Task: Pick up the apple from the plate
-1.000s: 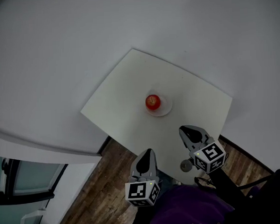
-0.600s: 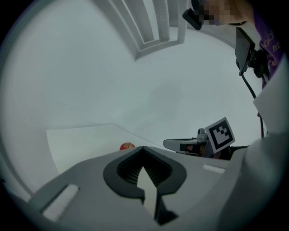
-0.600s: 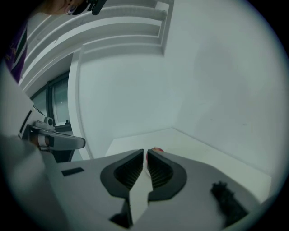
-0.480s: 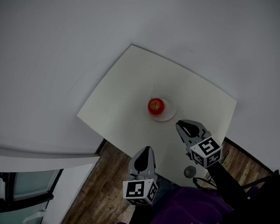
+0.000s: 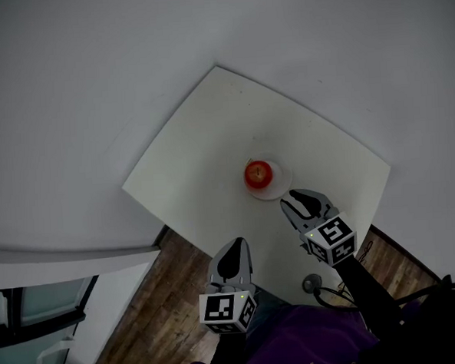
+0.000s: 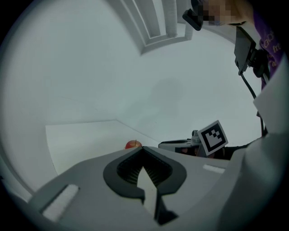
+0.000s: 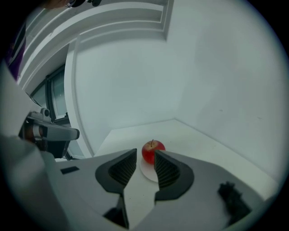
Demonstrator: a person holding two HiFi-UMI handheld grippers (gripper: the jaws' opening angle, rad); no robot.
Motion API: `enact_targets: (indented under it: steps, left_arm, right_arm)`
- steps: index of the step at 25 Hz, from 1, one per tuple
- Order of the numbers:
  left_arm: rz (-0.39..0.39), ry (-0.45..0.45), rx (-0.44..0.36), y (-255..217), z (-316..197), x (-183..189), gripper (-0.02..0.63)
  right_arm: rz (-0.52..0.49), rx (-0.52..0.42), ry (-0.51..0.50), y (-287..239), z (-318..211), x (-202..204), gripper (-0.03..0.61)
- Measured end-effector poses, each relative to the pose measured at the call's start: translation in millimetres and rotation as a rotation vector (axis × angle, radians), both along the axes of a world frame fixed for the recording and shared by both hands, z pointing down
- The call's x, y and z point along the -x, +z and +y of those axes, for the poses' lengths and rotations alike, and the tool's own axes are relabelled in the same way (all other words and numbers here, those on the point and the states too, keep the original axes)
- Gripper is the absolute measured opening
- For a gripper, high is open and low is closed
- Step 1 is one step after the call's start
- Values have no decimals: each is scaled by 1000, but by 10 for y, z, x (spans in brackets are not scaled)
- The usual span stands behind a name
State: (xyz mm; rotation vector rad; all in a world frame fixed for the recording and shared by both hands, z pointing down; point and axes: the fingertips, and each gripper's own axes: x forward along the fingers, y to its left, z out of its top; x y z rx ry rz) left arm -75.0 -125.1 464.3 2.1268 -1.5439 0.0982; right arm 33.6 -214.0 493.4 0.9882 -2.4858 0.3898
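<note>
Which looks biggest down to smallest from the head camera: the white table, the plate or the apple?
1. white table, by far the largest
2. plate, only a little wider than the apple
3. apple, smallest
The plate and apple sit together on the table, so nearness doesn't distort this.

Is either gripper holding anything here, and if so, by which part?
Nothing is held. The right gripper has just been opening its jaws, empty, short of the apple on the plate; the left gripper is shut on nothing.
</note>
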Motion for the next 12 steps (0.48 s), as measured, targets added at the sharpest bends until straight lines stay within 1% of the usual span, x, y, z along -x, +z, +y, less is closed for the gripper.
enact_targets:
  steps: [4,7,12]
  left_arm:
    - [9,3,8,52,-48,39,6]
    - [9,-13,18,79,-83,110,6]
    - [12,-11,25,127,-138,152,6]
  right_arm:
    - [20,0,4,79,-109,40,138]
    - [29,2,14,130,-184,68,160]
    - [42,12,1,213,-275,142,189]
